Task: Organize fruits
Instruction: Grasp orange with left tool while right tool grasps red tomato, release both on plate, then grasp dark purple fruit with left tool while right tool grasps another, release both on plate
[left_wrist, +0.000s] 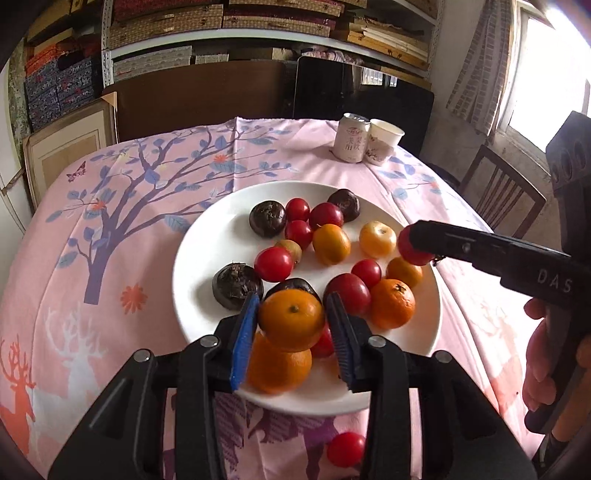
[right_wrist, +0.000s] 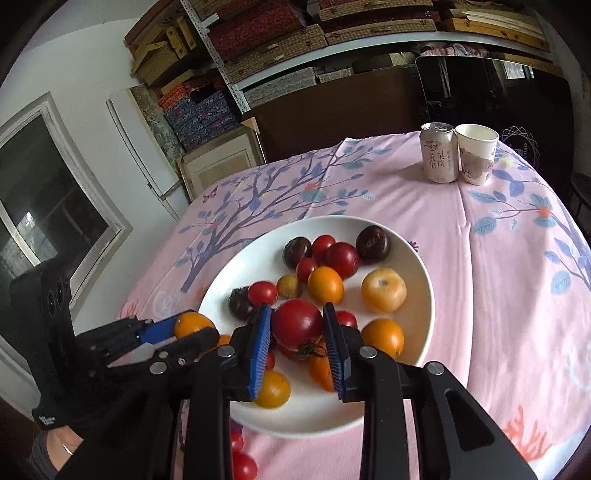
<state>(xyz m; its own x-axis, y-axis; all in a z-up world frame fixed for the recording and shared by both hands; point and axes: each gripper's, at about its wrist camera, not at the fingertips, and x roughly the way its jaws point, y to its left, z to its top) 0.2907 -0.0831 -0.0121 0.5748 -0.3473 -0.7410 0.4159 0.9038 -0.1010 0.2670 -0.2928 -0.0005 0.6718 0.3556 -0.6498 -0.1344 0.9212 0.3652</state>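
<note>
Left wrist view: a pink-clothed table (left_wrist: 155, 206) carries a white plate (left_wrist: 207, 258) heaped with mixed fruit, apparently gathered for sorting. Above its near edge, the left gripper (left_wrist: 291, 314) clamps an orange (left_wrist: 291, 319); at the plate's right rim, the right gripper (right_wrist: 297, 328) pinches a red tomato (right_wrist: 297, 325), both lifted clear.

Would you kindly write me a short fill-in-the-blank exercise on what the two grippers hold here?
1. The left gripper is shut on a round ____ mandarin.
2. The right gripper is shut on a glossy red ____.
3. The loose fruit lies on a round white ____.
4. The pale drink can stands beside a paper ____.

Missing: orange; tomato; plate; cup
</note>
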